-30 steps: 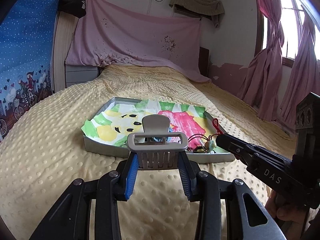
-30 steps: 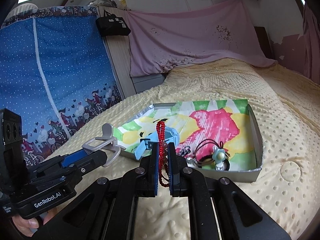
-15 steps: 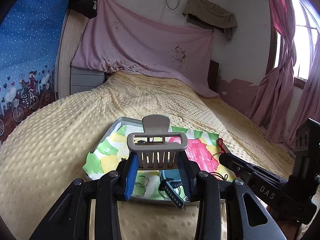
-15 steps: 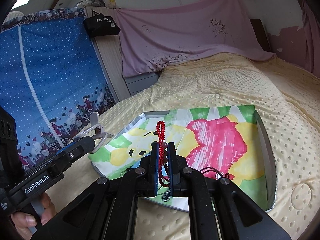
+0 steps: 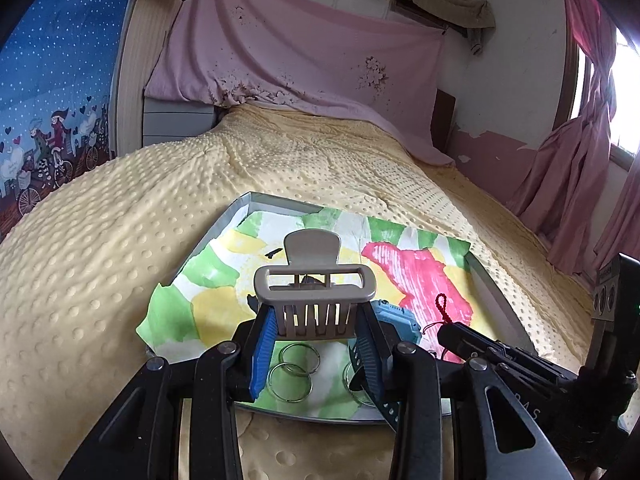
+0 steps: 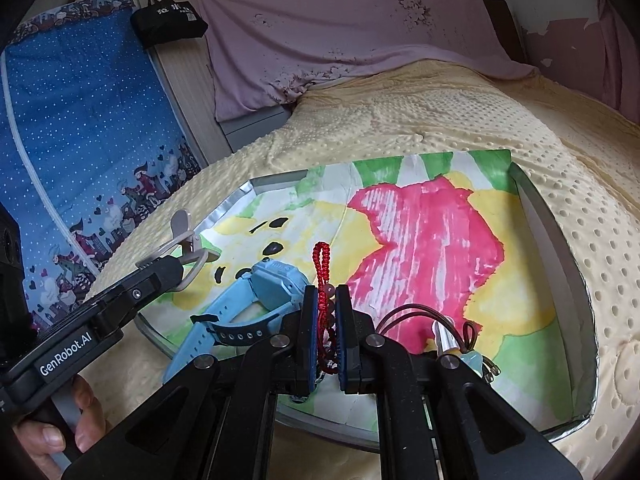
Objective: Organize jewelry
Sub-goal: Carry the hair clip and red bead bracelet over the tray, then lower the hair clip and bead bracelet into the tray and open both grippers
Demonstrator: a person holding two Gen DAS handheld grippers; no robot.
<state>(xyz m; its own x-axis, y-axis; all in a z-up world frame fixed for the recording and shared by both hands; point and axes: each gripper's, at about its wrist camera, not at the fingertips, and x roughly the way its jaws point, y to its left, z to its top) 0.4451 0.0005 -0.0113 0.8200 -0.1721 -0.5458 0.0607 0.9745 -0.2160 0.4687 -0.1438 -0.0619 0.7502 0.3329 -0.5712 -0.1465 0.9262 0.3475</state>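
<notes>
A grey tray [image 5: 500, 304] lined with a bright painted sheet lies on the yellow bed. My left gripper [image 5: 316, 332] is shut on a beige hair claw clip [image 5: 314, 280], held above the tray's near left part. My right gripper [image 6: 328, 304] is shut on a red beaded bracelet [image 6: 322, 264], over the tray's near edge. In the tray lie a blue watch [image 6: 256, 292], metal rings [image 5: 292, 372] and a dark cord with a pale pendant [image 6: 452, 332]. The clip also shows at the left gripper's tip in the right wrist view [image 6: 184, 236].
The bed's dotted yellow blanket [image 5: 300, 160] spreads around the tray. A pink sheet [image 5: 300, 52] hangs at the headboard, pink curtains [image 5: 576, 168] at the right, a blue patterned panel [image 6: 80, 128] at the left. A hand [image 6: 60, 420] grips the left tool.
Both grippers have advanced over the tray, still gripping the clip and the bracelet. The tray now sits closer and lower in both views, and the watch and rings show under the fingers.
</notes>
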